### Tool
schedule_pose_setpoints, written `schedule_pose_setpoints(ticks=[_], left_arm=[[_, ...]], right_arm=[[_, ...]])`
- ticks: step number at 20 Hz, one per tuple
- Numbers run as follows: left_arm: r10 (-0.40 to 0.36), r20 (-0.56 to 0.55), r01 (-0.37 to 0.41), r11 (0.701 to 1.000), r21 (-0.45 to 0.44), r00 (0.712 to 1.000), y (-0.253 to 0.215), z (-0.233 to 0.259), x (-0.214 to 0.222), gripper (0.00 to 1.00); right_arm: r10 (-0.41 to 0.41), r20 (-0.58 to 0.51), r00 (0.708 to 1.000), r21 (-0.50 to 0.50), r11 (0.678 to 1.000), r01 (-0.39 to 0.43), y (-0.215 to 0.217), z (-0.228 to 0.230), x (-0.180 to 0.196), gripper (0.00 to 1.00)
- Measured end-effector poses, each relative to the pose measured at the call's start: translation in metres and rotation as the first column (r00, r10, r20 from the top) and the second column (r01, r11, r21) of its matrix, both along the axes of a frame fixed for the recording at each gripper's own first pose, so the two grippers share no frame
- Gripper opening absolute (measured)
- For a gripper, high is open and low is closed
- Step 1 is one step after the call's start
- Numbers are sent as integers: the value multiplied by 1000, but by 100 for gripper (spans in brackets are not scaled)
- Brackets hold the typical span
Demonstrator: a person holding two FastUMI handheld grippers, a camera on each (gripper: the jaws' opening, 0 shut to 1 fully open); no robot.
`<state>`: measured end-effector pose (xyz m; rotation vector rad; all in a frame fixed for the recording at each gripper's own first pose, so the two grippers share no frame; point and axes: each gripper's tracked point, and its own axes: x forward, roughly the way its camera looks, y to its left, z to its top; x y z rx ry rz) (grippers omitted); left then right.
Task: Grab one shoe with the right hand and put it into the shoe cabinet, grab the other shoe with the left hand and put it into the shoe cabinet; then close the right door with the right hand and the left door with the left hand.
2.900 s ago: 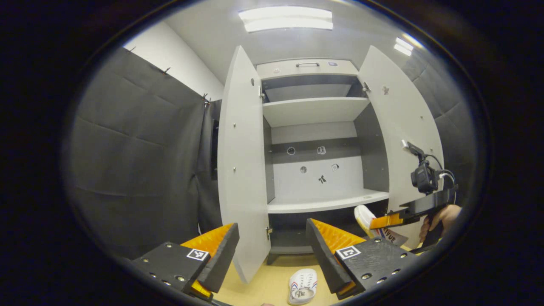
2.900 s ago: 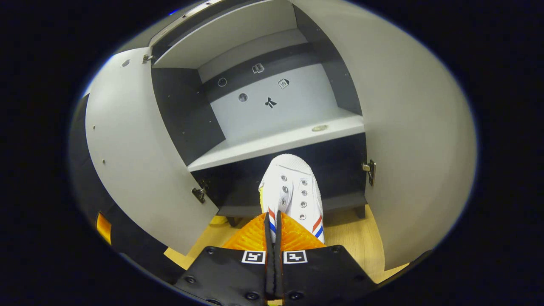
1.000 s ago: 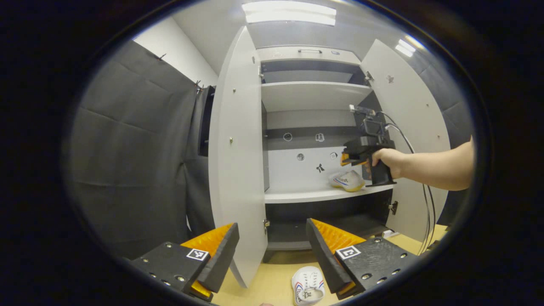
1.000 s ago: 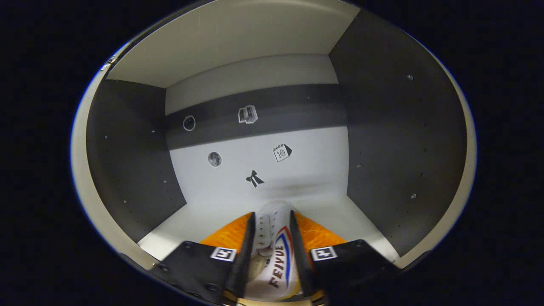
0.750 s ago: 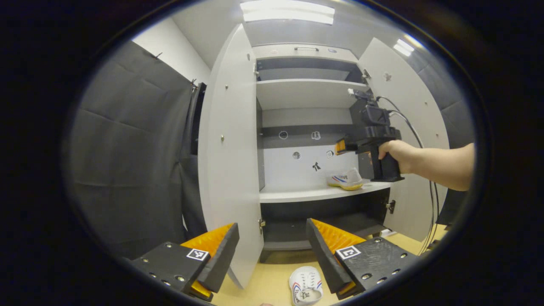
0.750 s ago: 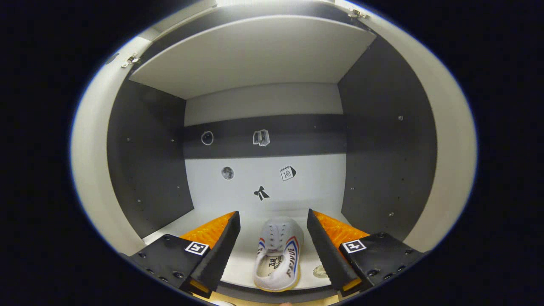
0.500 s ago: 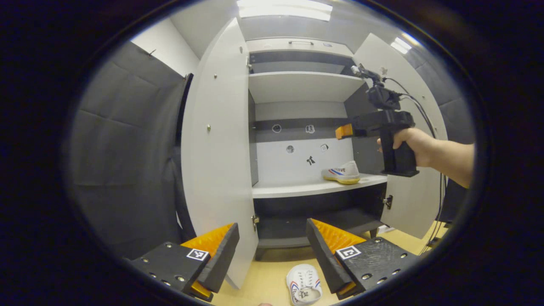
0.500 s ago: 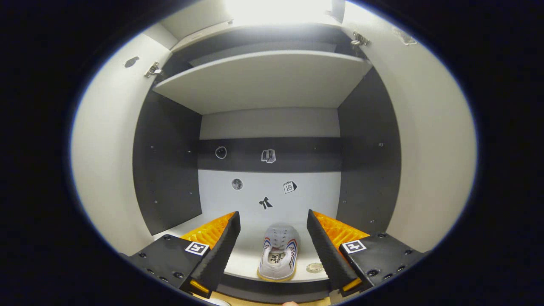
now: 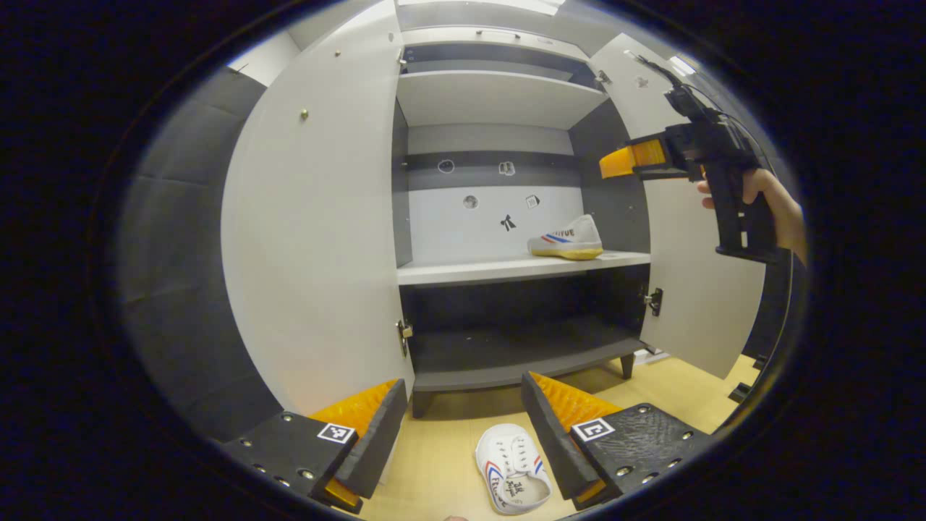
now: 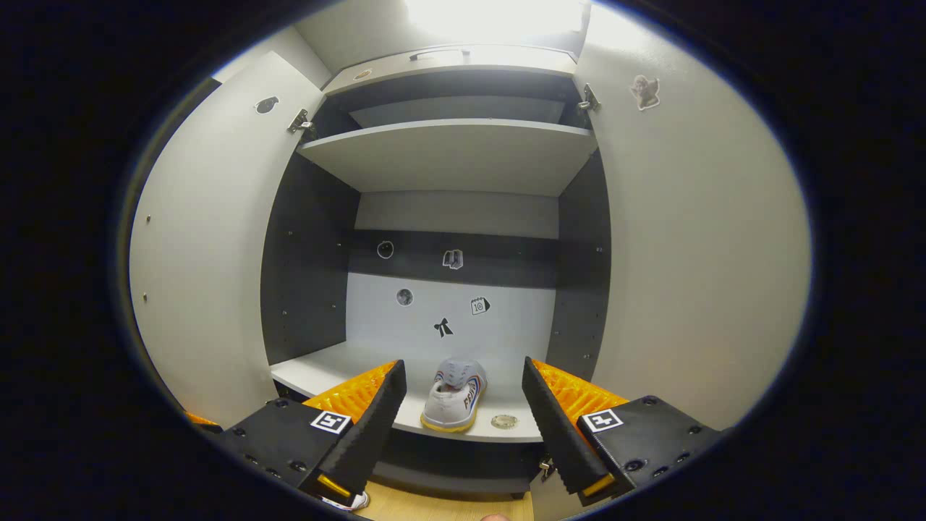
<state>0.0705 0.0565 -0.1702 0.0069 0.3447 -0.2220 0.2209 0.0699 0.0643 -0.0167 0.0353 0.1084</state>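
Floor: pale wood floor [image 9: 448, 470] in front of the shoe cabinet [image 9: 506, 108], with black cloth on the booth wall to the left.
Left claw: left claw [image 9: 463, 427] is low over the floor, fingers spread wide and holding nothing.
Shoe on floor: the second shoe [image 9: 512, 469] lies on the wood just ahead of the left claw, between its two fingers in the left gripper view and nearer the right-hand one; its opening faces up. I cannot tell whether the finger touches it.
Left door: left door [image 9: 318, 231] is swung wide open, just beyond the left claw.
Right claw: right claw [image 10: 463, 416] hangs in front of the cabinet opening, fingers spread and empty; the left gripper view has it high beside the right door [image 9: 694, 289], gripped by a hand [image 9: 774, 206].
Shoe on shelf: the first shoe [image 10: 454, 394] rests on the middle shelf [image 9: 506, 269], towards its right side and near the front edge, clear of both claws. A small round thing [image 10: 504, 421] lies on the shelf just beside it.
Step in hand: judging by this, the right-hand placement is done and the left-hand pick-up is not yet made.
Next move: likely lower the left claw around the floor shoe, pinch one side wall, then lift it to the shelf's free left part. Both doors wait open.
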Motion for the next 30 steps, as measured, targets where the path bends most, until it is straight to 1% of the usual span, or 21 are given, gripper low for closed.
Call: schedule_pose_setpoints(ticks=[4,6,7,8,9,10,11,13,14,15,16,17,19,20,21,23,27,29,30], left_arm=[[-36,-98,34,999,-21,995,-10,-47,0,94],[-49,-148,46,999,-28,988,-14,-70,-5,93],[-57,-170,52,998,-32,984,-16,-81,-4,94],[-67,-194,62,998,-33,979,-18,-92,-7,94],[-77,-217,72,997,-31,973,-19,-104,-9,93],[-85,-240,81,996,-28,967,-20,-114,-11,93],[-93,-256,89,996,-26,962,-21,-124,-12,94],[-103,-293,103,995,-15,951,-22,-142,-15,94],[-106,-311,108,994,-12,945,-22,-152,-16,94],[-112,-328,114,993,-12,938,-22,-161,-17,93],[-114,-346,119,993,-8,931,-22,-170,-20,94],[-115,-366,123,992,-3,923,-22,-178,-22,93],[-120,-401,130,992,-2,908,-24,-192,-23,93],[-123,-415,134,991,-2,901,-24,-198,-25,94],[-126,-430,139,990,0,894,-24,-203,-26,93],[-128,-456,148,989,8,880,-24,-214,-28,94],[-130,-475,154,988,11,870,-26,-220,-30,93],[-127,-496,154,988,13,859,-26,-226,-33,93],[-125,-507,154,988,15,853,-26,-229,-35,95]], right_arm=[[-26,-42,999,-3,1000,26,-10,-21,-19,100],[-43,-61,997,1,999,43,-14,-31,-26,100],[-53,-71,996,-2,999,53,-16,-36,-29,96],[-58,-82,995,-5,998,58,-16,-42,-33,96],[-60,-97,993,-7,998,59,-15,-47,-36,100],[-61,-113,992,-8,998,61,-15,-54,-39,100],[-64,-127,990,-10,998,64,-16,-60,-42,96],[-75,-147,986,-12,997,74,-18,-69,-46,96],[-79,-158,984,-11,997,78,-19,-73,-47,100],[-78,-168,983,-9,997,77,-18,-76,-48,96],[-78,-175,982,-9,997,78,-18,-78,-48,100],[-81,-176,981,-13,997,80,-19,-79,-49,100],[-85,-177,981,-18,996,83,-19,-81,-51,100],[-84,-181,980,-16,996,83,-18,-83,-51,100],[-83,-186,979,-13,997,82,-17,-85,-52,100],[-83,-198,977,-8,997,83,-16,-90,-52,100],[-83,-215,973,0,996,85,-15,-97,-51,100],[-82,-218,973,-1,996,84,-16,-98,-52,100],[-81,-218,973,0,997,83,-16,-98,-51,100]])
